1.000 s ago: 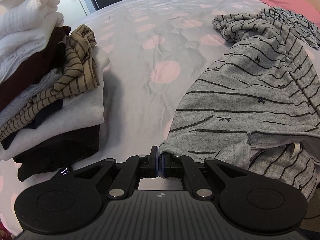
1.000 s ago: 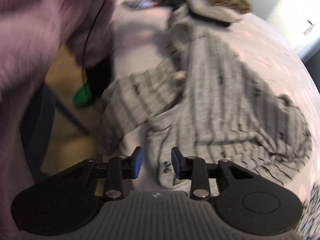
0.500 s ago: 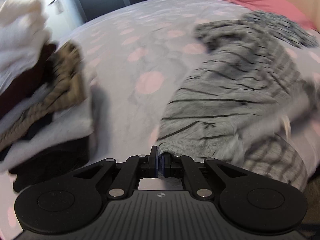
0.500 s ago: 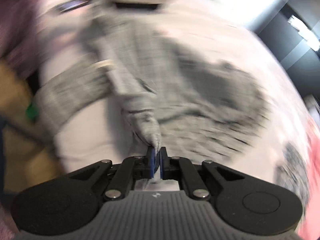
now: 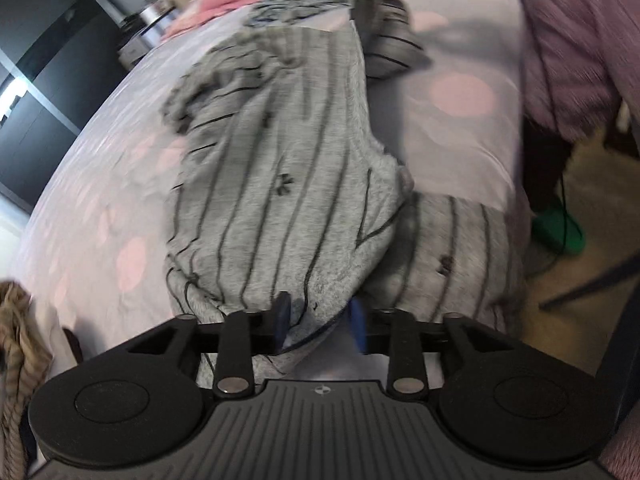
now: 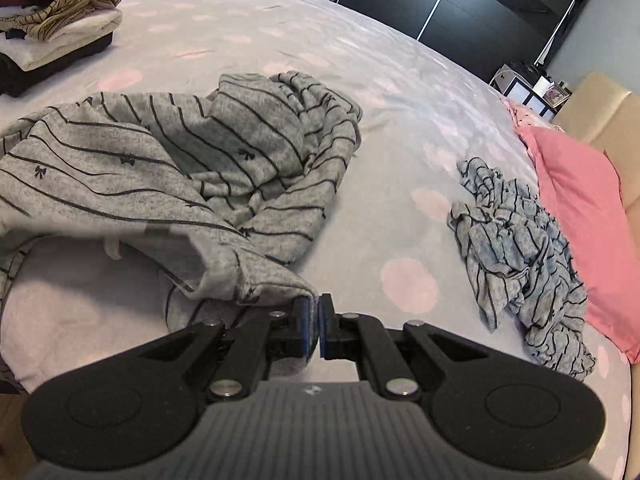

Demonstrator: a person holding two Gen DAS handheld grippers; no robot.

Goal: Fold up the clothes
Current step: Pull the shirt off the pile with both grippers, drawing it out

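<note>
Left wrist view: your left tongs (image 5: 320, 322) stand spread, the jaws having just been opening, with a fold of the grey striped garment (image 5: 280, 184) lying loosely between the blue pads (image 5: 282, 316) and not pinched. The garment is spread over the bed (image 5: 460, 128), whose cover is pale with pink dots, and one part of it hangs toward the bed's near edge. At the right of this view stands a person in a mauve fleece top (image 5: 576, 40); below it a green object (image 5: 558, 230) lies on the floor, too blurred to name.

Right wrist view: your right tongs (image 6: 314, 326) are pressed together on the hem edge of the same grey striped garment (image 6: 168, 168), which runs from the pads up and to the left in a rumpled heap with small bow motifs between its dark stripes. A second grey striped garment (image 6: 516, 256) lies crumpled well apart to the right, just beside a pink pillow (image 6: 580, 216). At the far left corner of the bed (image 6: 280, 32) sits a stack of folded clothes (image 6: 56, 20), with a tan striped piece near its top. Dark wardrobe doors (image 6: 460, 8) stand beyond the bed.
</note>
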